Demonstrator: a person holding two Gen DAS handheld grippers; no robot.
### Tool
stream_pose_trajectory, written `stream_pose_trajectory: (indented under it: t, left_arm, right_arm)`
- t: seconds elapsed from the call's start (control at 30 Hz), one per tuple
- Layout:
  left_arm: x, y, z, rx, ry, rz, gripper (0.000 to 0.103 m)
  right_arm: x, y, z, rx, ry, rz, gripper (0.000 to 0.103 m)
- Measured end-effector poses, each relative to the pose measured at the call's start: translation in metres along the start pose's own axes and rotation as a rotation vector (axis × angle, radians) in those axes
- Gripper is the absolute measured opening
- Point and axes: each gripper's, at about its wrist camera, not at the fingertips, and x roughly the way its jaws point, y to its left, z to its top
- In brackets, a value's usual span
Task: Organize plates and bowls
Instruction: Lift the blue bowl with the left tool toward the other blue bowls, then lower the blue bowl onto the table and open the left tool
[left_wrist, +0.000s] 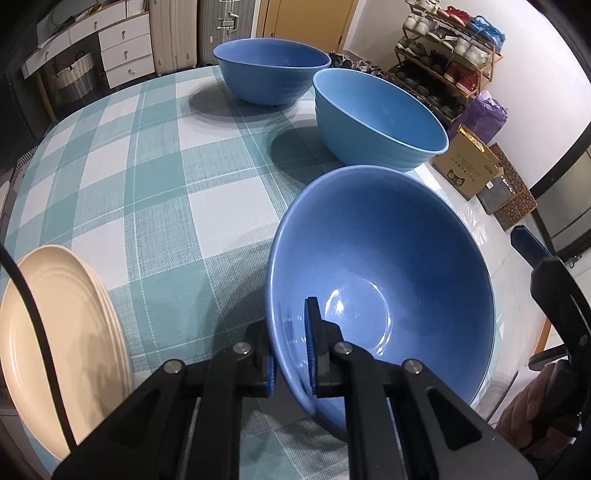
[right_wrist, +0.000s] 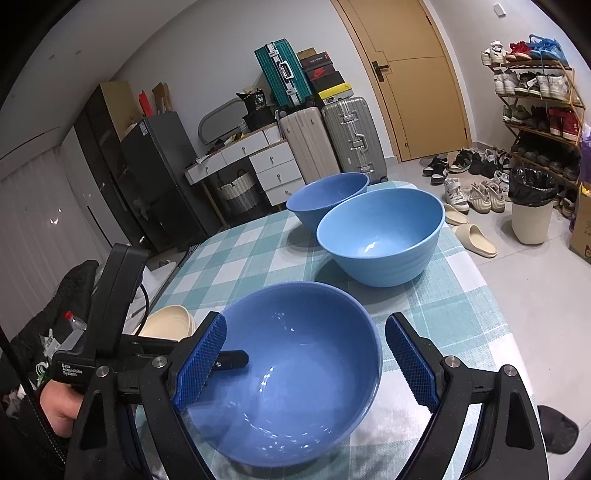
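Note:
My left gripper is shut on the rim of the nearest blue bowl, one finger inside and one outside. The bowl looks tilted at the table's near right. In the right wrist view the same bowl lies below my right gripper, which is open and empty, its blue pads spread over the bowl. A second, lighter blue bowl stands behind it and a third blue bowl stands farthest. A stack of cream plates sits at the table's near left.
The table has a teal and white checked cloth. Beyond its far edge stand suitcases, a drawer unit and a shoe rack. A bin and a cardboard box stand on the floor at the right.

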Motion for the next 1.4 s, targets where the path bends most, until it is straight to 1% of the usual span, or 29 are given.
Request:
stream_pose_trajectory:
  t: [0.07,0.23,0.3,0.33,0.37,0.4,0.43,0.5,0.67,0.83,0.9,0.97,1.03,1.13,1.23,1.27,1.3,1.33,1.37,1.4]
  left_arm:
    - [0.000,-0.001,-0.001,0.002,0.000,0.003,0.010]
    - [-0.001,0.001,-0.004,-0.008,-0.007,0.016,0.013]
    - [-0.001,0.004,-0.005,-0.024,-0.003,0.021,0.022]
    - [-0.001,0.005,-0.006,-0.033,-0.006,0.016,0.024]
    - [-0.002,0.006,-0.006,-0.038,-0.011,0.015,0.031]
    - [-0.004,0.007,-0.007,-0.043,-0.020,0.021,0.036]
    - [-0.005,0.008,-0.007,-0.047,-0.025,0.027,0.045]
    - [-0.009,0.010,-0.009,-0.054,-0.045,0.031,0.045]
    - [-0.018,0.018,-0.014,-0.087,-0.064,0.046,0.045]
    - [-0.037,0.026,-0.023,-0.121,-0.128,0.064,0.047]
    - [-0.046,0.029,-0.027,-0.139,-0.160,0.078,0.050]
    - [-0.053,0.031,-0.030,-0.160,-0.179,0.088,0.050]
    - [-0.062,0.031,-0.036,-0.163,-0.209,0.087,0.051]
    - [-0.072,0.031,-0.041,-0.161,-0.238,0.104,0.052]
    - [-0.084,0.032,-0.047,-0.173,-0.284,0.117,0.055]
    - [-0.088,0.031,-0.048,-0.178,-0.302,0.120,0.060]
    - [-0.093,0.031,-0.051,-0.181,-0.325,0.122,0.076]
    - [-0.098,0.030,-0.053,-0.188,-0.353,0.133,0.083]
    - [-0.103,0.030,-0.056,-0.197,-0.387,0.155,0.090]
    - [-0.111,0.027,-0.061,-0.200,-0.438,0.186,0.091]
  right_arm:
    - [-0.002,0.001,-0.001,-0.002,0.000,-0.002,0.089]
    - [-0.004,0.005,-0.003,-0.008,0.013,-0.003,0.089]
    - [-0.006,0.008,-0.003,-0.012,0.018,-0.003,0.089]
    - [-0.007,0.009,-0.003,-0.017,0.019,-0.006,0.089]
    - [-0.007,0.010,-0.004,-0.020,0.020,-0.007,0.089]
    - [-0.008,0.012,-0.004,-0.025,0.021,-0.006,0.089]
    - [-0.009,0.013,-0.004,-0.029,0.021,-0.006,0.089]
    - [-0.010,0.015,-0.004,-0.037,0.021,-0.006,0.089]
    - [-0.012,0.023,-0.004,-0.054,0.021,-0.005,0.089]
    - [-0.017,0.033,-0.004,-0.073,0.008,-0.002,0.089]
    - [-0.018,0.036,-0.003,-0.083,0.003,-0.001,0.089]
    - [-0.019,0.042,-0.003,-0.090,0.001,-0.003,0.089]
    - [-0.021,0.046,-0.003,-0.095,0.001,-0.005,0.090]
    - [-0.025,0.053,-0.004,-0.101,-0.009,0.002,0.092]
    - [-0.034,0.060,-0.004,-0.114,-0.038,0.003,0.096]
    - [-0.036,0.063,-0.004,-0.119,-0.046,0.004,0.097]
    - [-0.040,0.066,-0.004,-0.125,-0.057,0.003,0.098]
    - [-0.043,0.068,-0.005,-0.128,-0.064,0.005,0.098]
    - [-0.046,0.070,-0.005,-0.131,-0.072,0.010,0.098]
    - [-0.049,0.072,-0.005,-0.133,-0.077,0.019,0.098]
